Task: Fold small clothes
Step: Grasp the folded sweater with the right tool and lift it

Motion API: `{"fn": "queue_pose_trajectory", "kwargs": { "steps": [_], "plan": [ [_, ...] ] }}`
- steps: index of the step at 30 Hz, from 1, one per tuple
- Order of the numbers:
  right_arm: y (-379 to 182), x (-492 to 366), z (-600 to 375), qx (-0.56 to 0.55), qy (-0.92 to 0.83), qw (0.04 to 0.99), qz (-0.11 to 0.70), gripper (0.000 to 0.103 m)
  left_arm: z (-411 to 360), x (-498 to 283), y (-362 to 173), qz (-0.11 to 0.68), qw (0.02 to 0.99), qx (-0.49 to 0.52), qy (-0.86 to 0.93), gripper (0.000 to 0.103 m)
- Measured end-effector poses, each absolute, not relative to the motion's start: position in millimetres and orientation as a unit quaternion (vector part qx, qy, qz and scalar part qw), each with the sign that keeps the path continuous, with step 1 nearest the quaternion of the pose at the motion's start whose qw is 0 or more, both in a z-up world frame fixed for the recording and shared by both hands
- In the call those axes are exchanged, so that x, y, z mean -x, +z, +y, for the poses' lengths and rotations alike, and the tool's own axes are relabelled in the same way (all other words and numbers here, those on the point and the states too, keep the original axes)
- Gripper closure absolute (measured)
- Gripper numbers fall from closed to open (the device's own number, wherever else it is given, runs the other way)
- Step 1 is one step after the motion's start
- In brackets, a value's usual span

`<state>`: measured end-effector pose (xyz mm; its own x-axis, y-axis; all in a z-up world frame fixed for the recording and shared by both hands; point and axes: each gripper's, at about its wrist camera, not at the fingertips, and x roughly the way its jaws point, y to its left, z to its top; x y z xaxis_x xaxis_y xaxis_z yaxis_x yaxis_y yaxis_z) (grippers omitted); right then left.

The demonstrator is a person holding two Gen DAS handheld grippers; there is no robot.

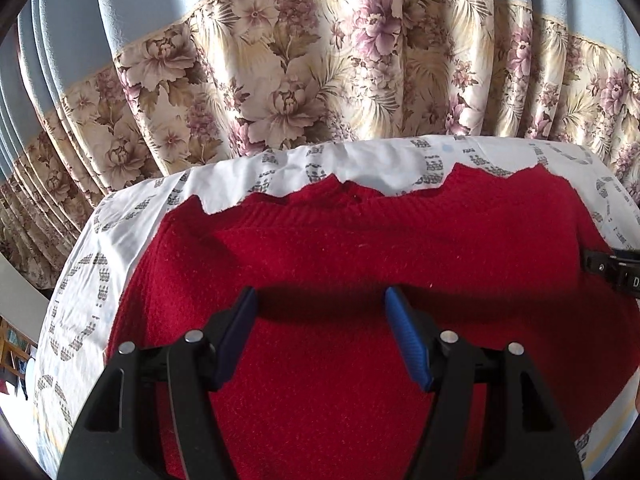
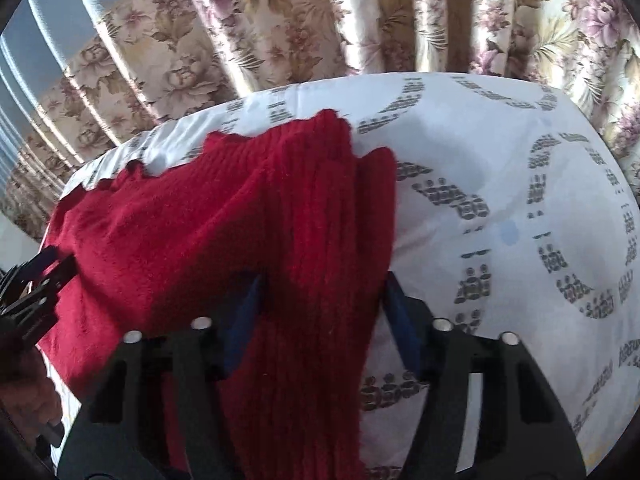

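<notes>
Two blue-padded fingers of the left gripper (image 1: pixel 320 334) stand spread over the red sweater (image 1: pixel 360 264), holding nothing. The right gripper (image 2: pixel 320 312) fingers are also spread, straddling a lifted ribbed fold of the sweater. It lies across the patterned white sheet (image 2: pixel 500 184) covering the surface, reaching its far edge, before the floral curtain (image 1: pixel 280 72).

Each hand-held gripper (image 1: pixel 320 300) (image 2: pixel 320 284) has black arms, silver rivets and ribbed blue pads (image 1: pixel 406 336).
</notes>
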<state>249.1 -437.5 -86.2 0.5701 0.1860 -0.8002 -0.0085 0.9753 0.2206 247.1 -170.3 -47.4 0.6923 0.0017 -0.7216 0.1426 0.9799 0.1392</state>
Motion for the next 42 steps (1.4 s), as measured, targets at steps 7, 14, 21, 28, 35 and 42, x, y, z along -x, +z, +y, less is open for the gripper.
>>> {"fn": "queue_pose_trajectory", "kwargs": {
  "steps": [7,14,21,28,35,42],
  "plan": [
    [-85,-248,-435,-0.126,0.081,0.876,0.458,0.079,-187,-248,-44,0.386,0.915,-0.109,-0.046,0.036],
    [-67,-241,-418,-0.077,0.055,0.896,0.434,0.085,-199,-257,-59,0.387,0.911,-0.142,-0.024,0.034],
    [-7,-231,-389,-0.066,0.071,0.914,0.394,0.085,-203,-268,-64,0.378,0.913,-0.152,-0.004,0.032],
    [51,-230,-340,-0.065,0.1,0.92,0.373,0.085,-145,-266,-19,0.359,0.928,-0.103,-0.004,0.032],
    [80,-245,-259,-0.055,0.118,0.919,0.372,0.085,-30,-261,33,0.334,0.939,-0.071,0.051,0.032],
    [67,-264,-150,-0.031,0.116,0.91,0.397,0.085,74,-246,49,0.333,0.937,-0.027,0.102,0.032]
  ]
}}
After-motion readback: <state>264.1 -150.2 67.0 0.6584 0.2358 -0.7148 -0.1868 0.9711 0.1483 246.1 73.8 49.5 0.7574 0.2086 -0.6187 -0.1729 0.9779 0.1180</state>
